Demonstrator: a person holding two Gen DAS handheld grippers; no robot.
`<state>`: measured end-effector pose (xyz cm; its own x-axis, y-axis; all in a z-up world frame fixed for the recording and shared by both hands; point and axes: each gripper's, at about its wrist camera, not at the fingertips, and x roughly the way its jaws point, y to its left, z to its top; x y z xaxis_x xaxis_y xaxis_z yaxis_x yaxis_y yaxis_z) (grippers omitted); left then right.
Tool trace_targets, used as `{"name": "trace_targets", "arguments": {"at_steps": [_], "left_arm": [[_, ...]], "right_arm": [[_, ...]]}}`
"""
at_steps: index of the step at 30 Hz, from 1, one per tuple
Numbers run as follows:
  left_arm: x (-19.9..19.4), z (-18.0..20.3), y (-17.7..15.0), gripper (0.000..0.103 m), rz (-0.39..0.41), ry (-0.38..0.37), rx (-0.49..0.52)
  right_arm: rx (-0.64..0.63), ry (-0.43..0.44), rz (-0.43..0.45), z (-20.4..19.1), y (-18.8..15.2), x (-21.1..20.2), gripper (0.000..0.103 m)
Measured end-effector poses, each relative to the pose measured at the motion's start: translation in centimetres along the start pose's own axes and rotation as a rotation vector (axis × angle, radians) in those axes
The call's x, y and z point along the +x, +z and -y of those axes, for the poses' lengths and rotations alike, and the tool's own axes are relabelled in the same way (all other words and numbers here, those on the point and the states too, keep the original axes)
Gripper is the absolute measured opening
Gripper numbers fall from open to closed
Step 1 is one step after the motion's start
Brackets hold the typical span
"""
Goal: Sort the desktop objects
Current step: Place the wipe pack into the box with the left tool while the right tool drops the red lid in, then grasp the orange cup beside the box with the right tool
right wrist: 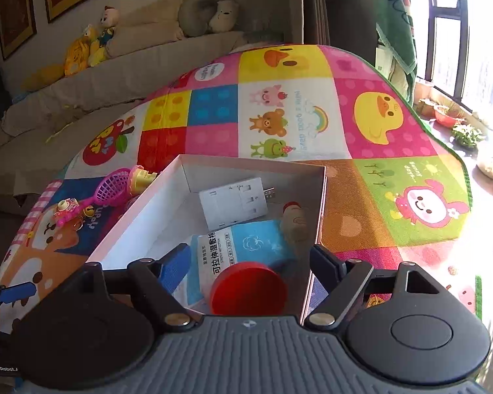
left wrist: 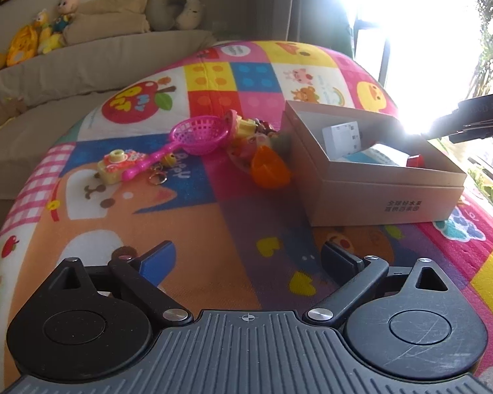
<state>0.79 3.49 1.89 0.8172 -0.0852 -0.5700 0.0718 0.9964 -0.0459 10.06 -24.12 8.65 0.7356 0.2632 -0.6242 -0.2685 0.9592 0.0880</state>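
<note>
Mat [left wrist: 213, 223], bright with cartoon squares, spreads under everything, with a beige sofa [left wrist: 82, 65] behind it carrying stuffed toys [left wrist: 49, 29]; on the mat sits an open cardboard box [left wrist: 387, 197], pale outside and white inside, well right of centre in the left wrist view.

Left gripper [left wrist: 248, 256] hangs low over the mat, level and pointing toward the toy pile, its jaws spread wide with nothing between them; the right gripper [right wrist: 249, 262] is poised over the near corner of the box, tilted down into it, jaws likewise spread and empty, one finger inside the box wall and the other outside it; its dark tip also shows at the far right edge of the left wrist view [left wrist: 473, 121].

Inside the box lie a blue-and-white wipes packet [right wrist: 243, 246], a white plug adapter [right wrist: 236, 203] toward the far corner, a red round cap [right wrist: 249, 289] resting on the packet just below the right gripper, and a small tan figure [right wrist: 294, 220] against the right wall.

Left of the box, on the mat, a loose cluster: a pink toy strainer [left wrist: 194, 138] with its handle over a small yellow toy camera [left wrist: 113, 167]; an orange cup [left wrist: 269, 167] just beside the box wall; a little bell on a key ring [left wrist: 164, 167] by the handle; other small toys behind are too jumbled to name.
</note>
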Motion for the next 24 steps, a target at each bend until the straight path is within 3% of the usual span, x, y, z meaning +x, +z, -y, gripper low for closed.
{"name": "trace_targets", "arguments": {"at_steps": [4, 7, 9, 10, 12, 15, 18, 20, 24], "left_arm": [[0.0, -1.4, 0.1, 0.1, 0.027, 0.099, -0.015], [-0.1, -3.6, 0.3, 0.101, 0.055, 0.212, -0.061], [0.0, -5.2, 0.2, 0.101, 0.063, 0.249, -0.107], [0.0, -5.9, 0.1, 0.101, 0.058, 0.247, -0.136], [-0.1, -7.0, 0.0, 0.101, 0.057, 0.208, -0.199], [-0.3, -8.0, -0.3, 0.101, 0.078, 0.193, -0.255], [-0.8, -8.8, -0.6, 0.102, 0.109, 0.191, -0.31], [-1.1, -9.4, -0.8, 0.102, 0.133, 0.188, -0.353], [-1.3, -10.6, -1.2, 0.103, 0.147, 0.168, -0.426]], "right_arm": [[-0.088, 0.002, 0.029, -2.3, -0.3, -0.7, 0.08], [-0.261, -0.023, 0.071, -6.1, -0.9, -1.0, 0.08], [-0.368, -0.025, 0.091, -8.9, -1.4, -0.9, 0.078], [-0.419, -0.011, 0.093, -10.5, -1.5, -0.7, 0.074], [-0.48, 0.033, 0.068, -13.1, -1.4, 0.1, 0.05], [-0.56, 0.068, 0.045, -16.8, -1.5, 1.7, 0.037], [-0.678, 0.024, 0.034, -20.4, -2.5, 3.9, 0.033], [-0.756, -0.054, 0.027, -22.3, -3.7, 6.0, 0.026], [-0.852, -0.186, 0.023, -24.0, -5.3, 9.5, 0.024]]}}
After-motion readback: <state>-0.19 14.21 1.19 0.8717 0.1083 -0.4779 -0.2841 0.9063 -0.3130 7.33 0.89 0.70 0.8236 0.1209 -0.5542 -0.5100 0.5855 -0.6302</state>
